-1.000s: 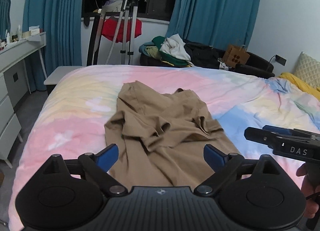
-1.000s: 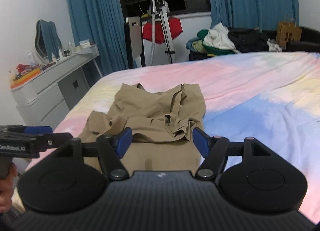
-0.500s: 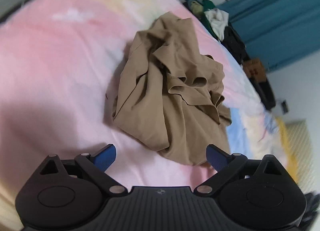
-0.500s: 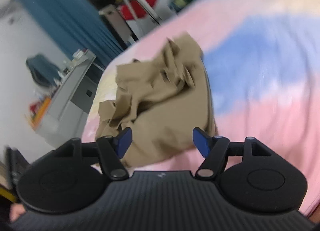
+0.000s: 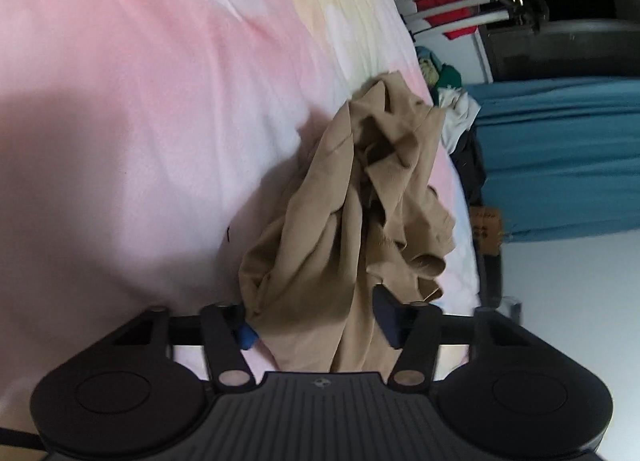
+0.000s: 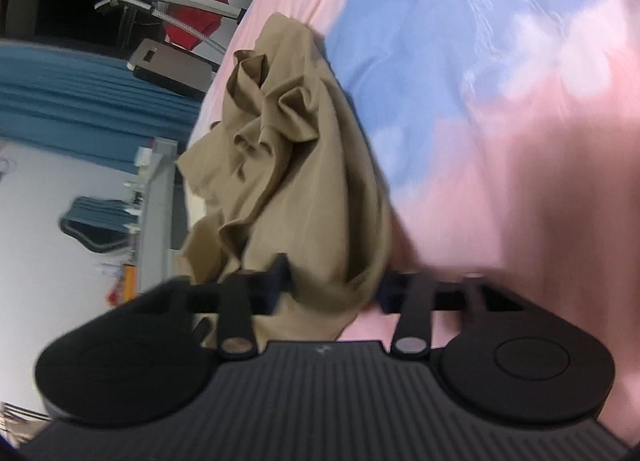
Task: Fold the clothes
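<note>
Tan garment [image 5: 344, 221], crumpled on pastel bed [image 5: 140, 101]: left gripper [image 5: 316, 321] and right gripper [image 6: 332, 281], jaws spread astride near edge; pinch single layers, well apart.

A bed [image 5: 140, 109] carries everything here, its cover pastel: pink across the left of the left wrist view, pale yellow toward the top, blue at upper centre of the right wrist view. Directly on it lies one crumpled tan garment [image 5: 352, 229] (bunched into folds), lower centre in both views.
</note>
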A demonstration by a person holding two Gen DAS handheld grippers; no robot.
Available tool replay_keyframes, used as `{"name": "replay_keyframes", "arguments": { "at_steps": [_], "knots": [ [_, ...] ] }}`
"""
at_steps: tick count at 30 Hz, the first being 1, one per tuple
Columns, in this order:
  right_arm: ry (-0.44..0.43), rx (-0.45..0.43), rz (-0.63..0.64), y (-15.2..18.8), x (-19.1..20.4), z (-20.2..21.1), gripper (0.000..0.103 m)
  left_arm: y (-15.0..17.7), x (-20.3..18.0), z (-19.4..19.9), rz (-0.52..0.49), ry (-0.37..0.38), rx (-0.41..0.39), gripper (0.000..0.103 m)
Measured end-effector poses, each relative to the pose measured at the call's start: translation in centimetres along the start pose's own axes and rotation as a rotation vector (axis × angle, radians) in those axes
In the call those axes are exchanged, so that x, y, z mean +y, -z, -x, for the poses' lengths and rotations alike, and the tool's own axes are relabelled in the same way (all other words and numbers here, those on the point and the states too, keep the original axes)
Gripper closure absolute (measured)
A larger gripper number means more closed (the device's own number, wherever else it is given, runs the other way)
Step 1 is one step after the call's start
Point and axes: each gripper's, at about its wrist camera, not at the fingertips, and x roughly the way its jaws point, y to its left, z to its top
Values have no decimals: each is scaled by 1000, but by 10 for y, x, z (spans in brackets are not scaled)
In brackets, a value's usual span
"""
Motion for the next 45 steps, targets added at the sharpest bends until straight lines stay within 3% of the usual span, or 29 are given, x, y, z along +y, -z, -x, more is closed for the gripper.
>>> {"name": "replay_keyframes", "arguments": {
  "at_steps": [3, 7, 14, 20, 28, 31, 37, 42, 45],
  "knots": [
    [-6, -16, 23, 2, 3, 3, 89, 1, -2, 6, -13, 25, -15, 79],
    [-56, -55, 38, -2, 8, 16, 93, 4, -16, 20, -77, 63, -36, 90],
    [-127, -110, 78, -5, 38, 58, 94, 11, -52, 68, -116, 132, -56, 92],
    [-149, -139, 84, -2, 53, 97, 94, 26, -87, 107, -194, 125, -49, 92],
    [-150, -100, 54, 44, 34, 152, 94, 59, -63, 146, -115, 99, 23, 92],
    [-140, -85, 14, 43, 32, 155, 94, 70, -51, 157, -75, 91, 48, 92],
    [-127, -103, -57, 9, 54, 132, 93, 30, -75, 123, -1, 107, 12, 91],
    [-99, -111, -134, -38, 65, 83, 92, -28, -99, 57, 40, 72, -15, 91],
    [-76, -106, -199, -68, 57, 45, 92, -64, -106, 2, -4, 46, -21, 89]
  ]
}}
